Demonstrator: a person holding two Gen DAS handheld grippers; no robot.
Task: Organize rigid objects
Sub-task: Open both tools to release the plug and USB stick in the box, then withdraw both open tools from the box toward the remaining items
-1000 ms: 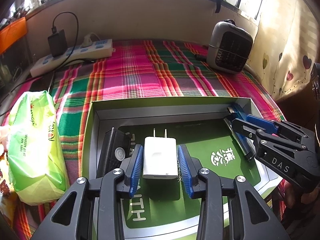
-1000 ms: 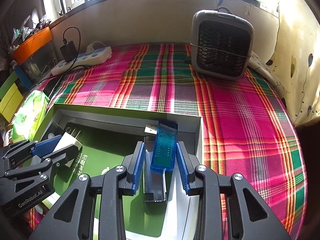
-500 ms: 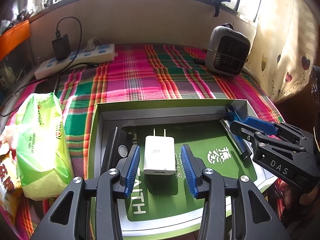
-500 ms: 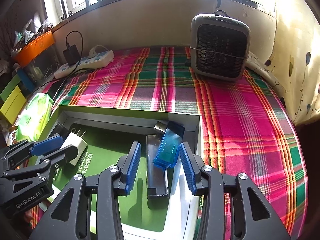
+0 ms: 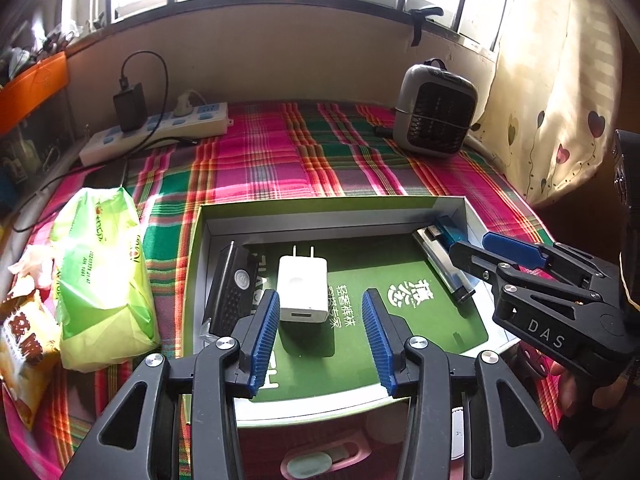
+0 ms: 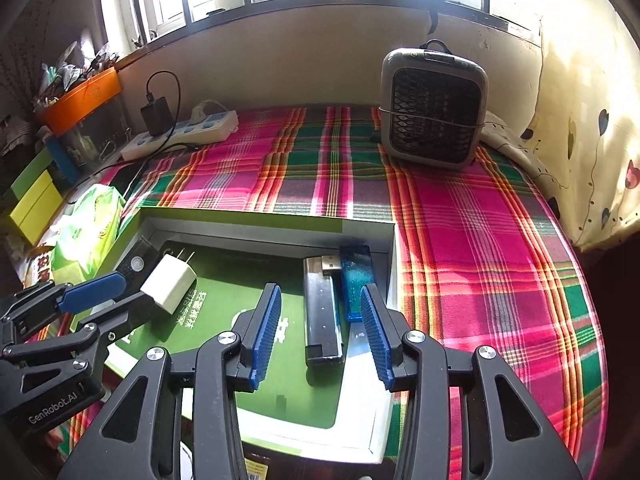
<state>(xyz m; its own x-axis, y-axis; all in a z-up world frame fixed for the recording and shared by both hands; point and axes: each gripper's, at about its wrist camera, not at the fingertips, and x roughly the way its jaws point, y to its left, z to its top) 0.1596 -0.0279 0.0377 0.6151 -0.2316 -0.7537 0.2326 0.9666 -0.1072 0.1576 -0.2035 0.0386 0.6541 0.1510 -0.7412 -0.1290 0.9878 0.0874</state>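
Note:
A shallow green-lined box [image 5: 332, 208] [image 6: 264, 220] lies on the plaid cloth. In it a white plug charger [image 5: 303, 287] [image 6: 170, 283] lies flat, with a black device [image 5: 230, 286] to its left. Along the box's right wall lie a grey lighter [image 6: 322, 310] [image 5: 444, 266] and a blue translucent lighter [image 6: 356, 280] [image 5: 450, 229], side by side. My left gripper [image 5: 320, 330] is open, its blue pads just behind the charger and not touching it. My right gripper [image 6: 320, 330] is open behind the two lighters and holds nothing.
A green tissue pack [image 5: 102, 272] and a snack bag [image 5: 22, 350] lie left of the box. At the back stand a power strip [image 5: 160, 130] with a black adapter and a small grey fan heater [image 6: 434, 114]. A curtain [image 6: 580, 120] hangs at right.
Both grippers have opened and drawn back. The charger, between the left pads before, now lies free in the box. The blue lighter left the right pads and lies flat beside the grey one.

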